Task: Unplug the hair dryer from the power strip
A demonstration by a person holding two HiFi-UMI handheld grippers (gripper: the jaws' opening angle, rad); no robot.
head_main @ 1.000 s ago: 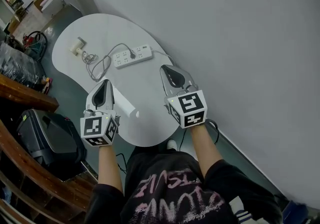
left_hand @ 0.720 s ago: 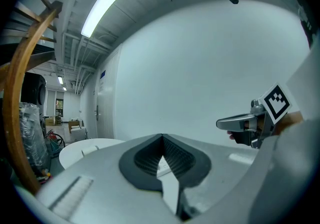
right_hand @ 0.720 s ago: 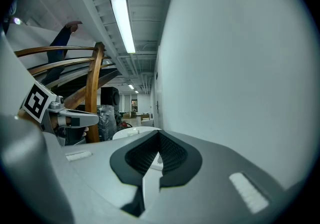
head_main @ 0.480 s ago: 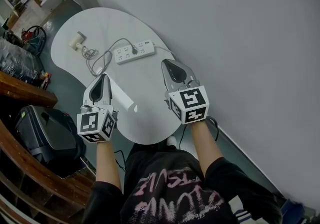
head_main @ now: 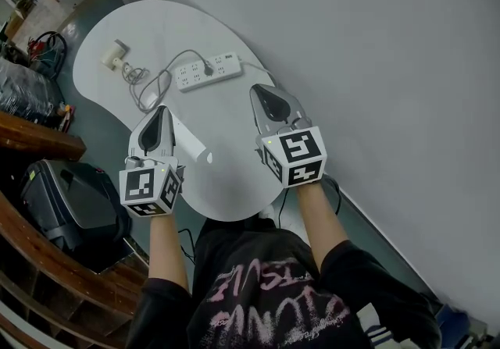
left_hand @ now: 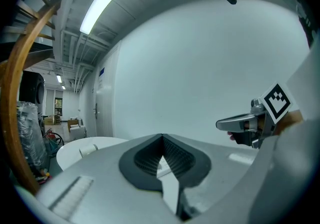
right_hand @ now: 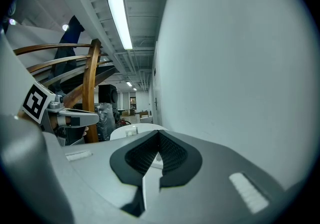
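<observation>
A white power strip (head_main: 207, 72) lies at the far side of the white table (head_main: 234, 176), with a black plug (head_main: 208, 69) in it. The plug's grey cable (head_main: 148, 88) runs left in loose loops to a cream hair dryer (head_main: 114, 56) at the table's far left. My left gripper (head_main: 162, 112) hovers over the near left of the table, jaws shut and empty (left_hand: 161, 140). My right gripper (head_main: 261, 90) hovers near the right edge, just short of the strip, also shut and empty (right_hand: 159, 155).
A white tube-like object (head_main: 191, 144) lies on the table beside the left gripper. A grey wall (head_main: 375, 66) runs along the table's right side. A black case (head_main: 74, 211) and a wooden rail (head_main: 39, 144) stand to the left below the table.
The head camera shifted a little, so the table sits slightly differently in the picture. Both grippers stay shut over the near part of the table, almost where they were.
</observation>
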